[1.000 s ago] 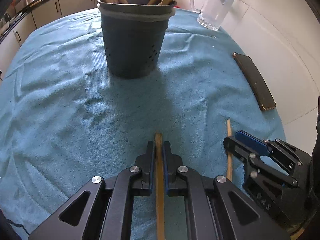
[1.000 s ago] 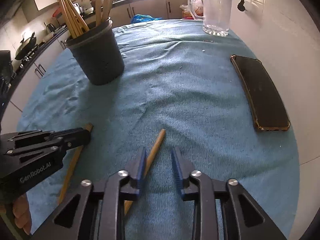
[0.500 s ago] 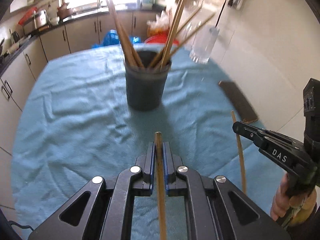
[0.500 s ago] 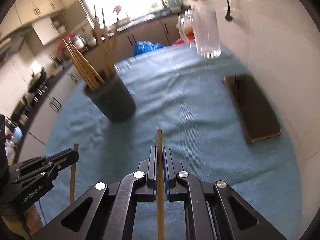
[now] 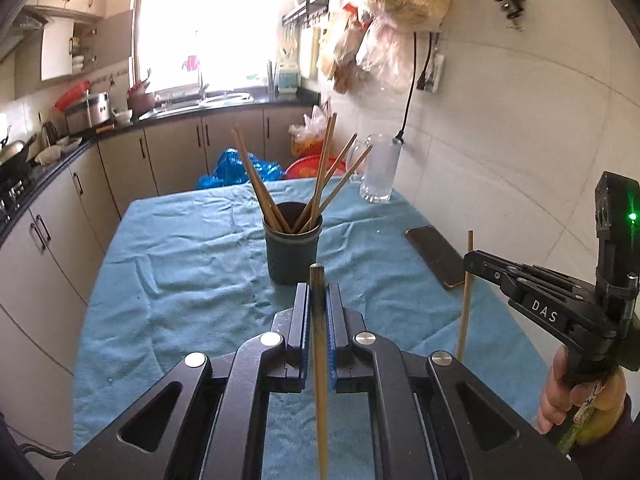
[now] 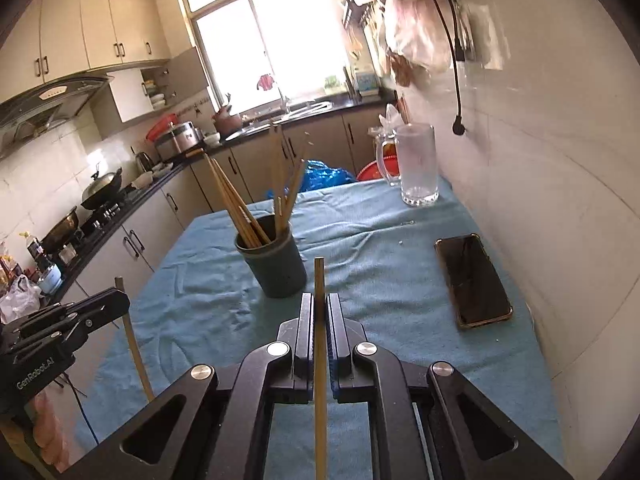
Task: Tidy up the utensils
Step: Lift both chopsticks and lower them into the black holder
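Observation:
A dark utensil holder (image 5: 293, 252) with several wooden chopsticks stands on the blue cloth; it also shows in the right wrist view (image 6: 276, 266). My left gripper (image 5: 318, 290) is shut on a wooden chopstick (image 5: 319, 340), held well above the table in front of the holder. My right gripper (image 6: 319, 300) is shut on another wooden chopstick (image 6: 319, 360), also raised. Each gripper shows in the other's view, the right one (image 5: 476, 260) with its stick (image 5: 466, 300) and the left one (image 6: 116, 300) with its stick (image 6: 136, 352).
A black phone (image 6: 472, 280) lies on the cloth (image 6: 380, 240) near the right wall. A glass mug (image 6: 416, 164) stands at the far right corner. Kitchen cabinets (image 5: 48, 240) and a counter run along the left and back.
Both grippers have lifted high off the cloth, each with a chopstick. The right gripper went from open around its chopstick to shut on it. The holder now looks farther away.

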